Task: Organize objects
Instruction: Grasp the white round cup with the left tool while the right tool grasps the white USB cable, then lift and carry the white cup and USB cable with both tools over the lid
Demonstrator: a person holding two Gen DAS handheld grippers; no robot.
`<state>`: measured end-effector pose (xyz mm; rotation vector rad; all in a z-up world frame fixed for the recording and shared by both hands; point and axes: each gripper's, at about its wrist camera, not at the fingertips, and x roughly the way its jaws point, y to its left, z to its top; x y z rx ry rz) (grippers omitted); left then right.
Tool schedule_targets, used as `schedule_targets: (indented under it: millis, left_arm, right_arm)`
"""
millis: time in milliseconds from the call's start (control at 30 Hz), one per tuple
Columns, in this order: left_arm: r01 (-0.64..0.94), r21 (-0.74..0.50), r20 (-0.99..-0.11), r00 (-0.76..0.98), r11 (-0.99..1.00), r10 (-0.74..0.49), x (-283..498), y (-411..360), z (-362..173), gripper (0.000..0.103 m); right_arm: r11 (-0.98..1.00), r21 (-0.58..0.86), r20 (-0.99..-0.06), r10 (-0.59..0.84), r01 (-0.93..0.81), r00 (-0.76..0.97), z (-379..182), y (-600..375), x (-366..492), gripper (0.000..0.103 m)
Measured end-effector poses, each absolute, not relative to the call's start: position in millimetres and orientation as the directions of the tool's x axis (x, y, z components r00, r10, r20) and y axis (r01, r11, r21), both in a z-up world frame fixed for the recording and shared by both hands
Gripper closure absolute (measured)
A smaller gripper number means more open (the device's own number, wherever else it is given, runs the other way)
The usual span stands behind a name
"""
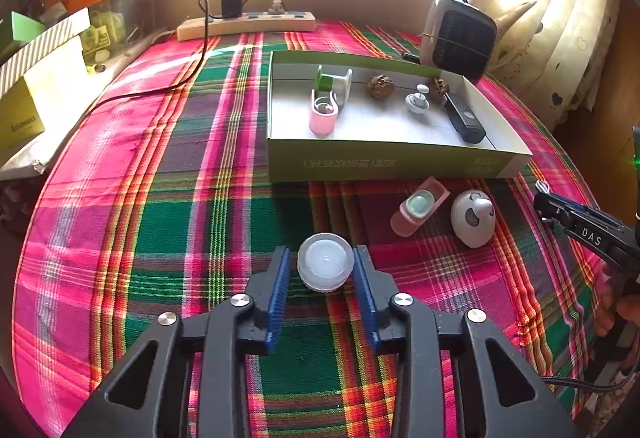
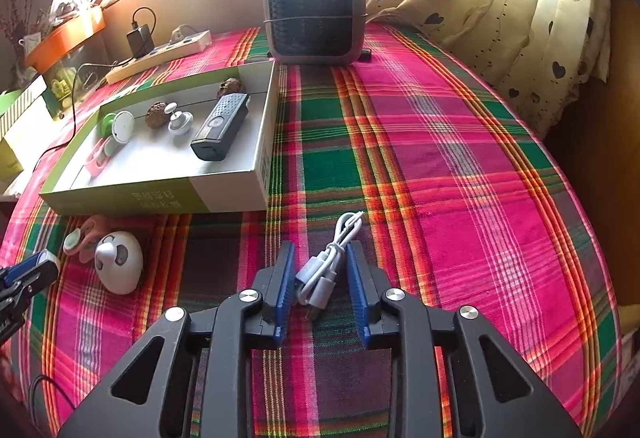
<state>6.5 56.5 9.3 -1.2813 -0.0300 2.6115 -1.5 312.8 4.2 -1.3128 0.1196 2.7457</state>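
In the left wrist view my left gripper (image 1: 325, 258) is open with its blue pads on either side of a round clear plastic lid (image 1: 325, 267) lying on the plaid cloth; the pads sit close to it. In the right wrist view my right gripper (image 2: 321, 258) is open around a coiled white USB cable (image 2: 329, 267) on the cloth. A green-sided cardboard box (image 1: 400, 161) (image 2: 160, 194) holds a pink clip, a green and white spool, two walnuts, a white knob and a black device (image 2: 220, 128).
A pink and mint holder (image 1: 418, 210) and a white egg-shaped gadget (image 1: 473, 218) (image 2: 119, 262) lie in front of the box. A small fan heater (image 2: 315, 12), a power strip (image 1: 246, 24) and curtains stand at the back. Boxes are stacked at the left.
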Motion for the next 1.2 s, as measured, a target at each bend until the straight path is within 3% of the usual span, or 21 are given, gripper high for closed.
schedule_targets:
  millis: [300, 1200]
  left_arm:
    - [-0.196, -0.123, -0.774, -0.594, -0.973, 0.218, 6.5, 54.1, 9.3, 0.077]
    - [-0.198, -0.116, -0.77, -0.601, -0.973, 0.214, 6.7, 52.9, 11.2, 0.078]
  right_arm:
    - [-0.993, 0.047, -0.776, 0.033, -0.111, -0.63, 4.4, 313.4, -0.8, 0.083]
    - [-0.993, 0.057, -0.772, 0.022, -0.103, -0.635, 5.0, 312.6, 1.0, 0.084]
